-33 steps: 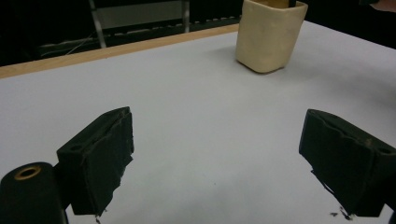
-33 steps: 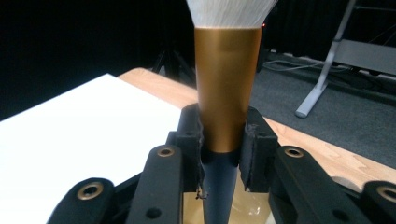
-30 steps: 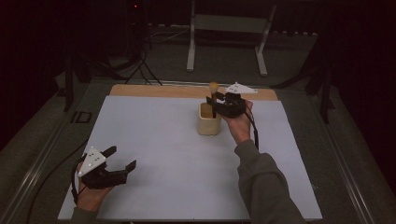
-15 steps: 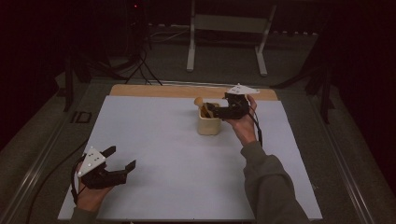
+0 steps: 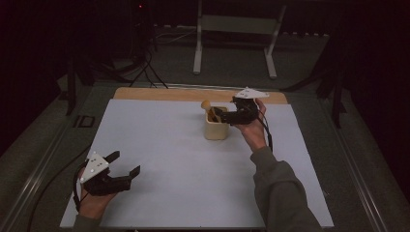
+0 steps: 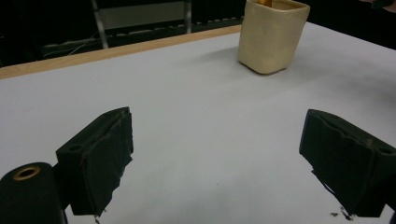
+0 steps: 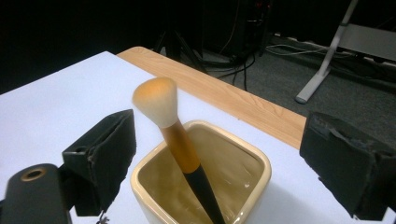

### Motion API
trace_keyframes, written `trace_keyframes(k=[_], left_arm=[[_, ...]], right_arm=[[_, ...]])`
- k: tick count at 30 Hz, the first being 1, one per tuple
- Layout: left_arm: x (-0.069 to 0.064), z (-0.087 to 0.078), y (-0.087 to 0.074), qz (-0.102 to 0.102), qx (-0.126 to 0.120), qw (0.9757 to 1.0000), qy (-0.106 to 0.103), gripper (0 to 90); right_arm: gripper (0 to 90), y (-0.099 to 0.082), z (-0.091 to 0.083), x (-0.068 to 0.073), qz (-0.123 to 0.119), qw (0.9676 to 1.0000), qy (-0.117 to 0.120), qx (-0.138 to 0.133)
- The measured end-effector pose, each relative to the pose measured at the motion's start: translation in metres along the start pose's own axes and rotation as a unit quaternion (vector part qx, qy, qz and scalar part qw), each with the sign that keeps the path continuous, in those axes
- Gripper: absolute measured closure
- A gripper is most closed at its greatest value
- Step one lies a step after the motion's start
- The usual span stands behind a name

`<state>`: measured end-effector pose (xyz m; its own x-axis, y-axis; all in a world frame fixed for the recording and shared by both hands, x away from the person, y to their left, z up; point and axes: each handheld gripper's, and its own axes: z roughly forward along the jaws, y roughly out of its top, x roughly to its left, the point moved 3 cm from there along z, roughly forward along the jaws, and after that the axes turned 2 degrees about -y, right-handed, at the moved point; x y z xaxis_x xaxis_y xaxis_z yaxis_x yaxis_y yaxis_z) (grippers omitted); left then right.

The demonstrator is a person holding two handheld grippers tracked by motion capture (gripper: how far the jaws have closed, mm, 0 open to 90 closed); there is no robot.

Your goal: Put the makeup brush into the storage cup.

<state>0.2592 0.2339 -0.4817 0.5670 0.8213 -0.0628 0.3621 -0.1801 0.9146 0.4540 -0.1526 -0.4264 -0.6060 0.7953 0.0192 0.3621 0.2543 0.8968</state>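
Observation:
A cream square cup (image 5: 215,129) stands on the white mat toward the far middle. A makeup brush (image 5: 207,105) with a pale head, orange ferrule and black handle leans in it. My right gripper (image 5: 218,115) hovers at the cup's rim from the right. Its jaws have just been opening and now stand wide. In the right gripper view the brush (image 7: 163,107) rises out of the cup (image 7: 252,182) between the jaws of that gripper (image 7: 219,154), untouched. My left gripper (image 5: 126,163) rests open at the near left, holding nothing. From the left gripper (image 6: 215,163) the cup (image 6: 271,39) is far ahead.
The white mat (image 5: 159,145) covers most of the table, with a wooden strip (image 5: 159,94) along its far edge. A metal stand (image 5: 237,43) and cables (image 5: 145,67) lie on the dark floor beyond. A small black object (image 5: 84,121) sits off the mat's left edge.
The right gripper's jaws have spread apart and let go of the brush, which now leans in the cup by itself. The left hand has stayed where it was.

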Motion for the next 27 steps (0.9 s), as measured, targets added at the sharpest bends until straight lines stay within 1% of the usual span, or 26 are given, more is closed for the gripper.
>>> trace_keyframes(k=[16,23,27], left_arm=[[0.001,0.0,0.0,-0.001,0.001,1.0,0.0,10.9],[0.001,0.0,0.0,-0.001,0.001,1.0,0.0,10.7],[0.001,0.0,0.0,-0.002,0.0,1.0,0.001,10.7]], right_arm=[[10.5,0.001,-0.012,-0.005,-0.006,1.0,0.002,-0.001],[10.5,-0.002,-0.019,-0.01,0.002,1.0,0.005,-0.002],[10.5,-0.002,-0.024,-0.011,0.005,0.9999,0.008,-0.007]])
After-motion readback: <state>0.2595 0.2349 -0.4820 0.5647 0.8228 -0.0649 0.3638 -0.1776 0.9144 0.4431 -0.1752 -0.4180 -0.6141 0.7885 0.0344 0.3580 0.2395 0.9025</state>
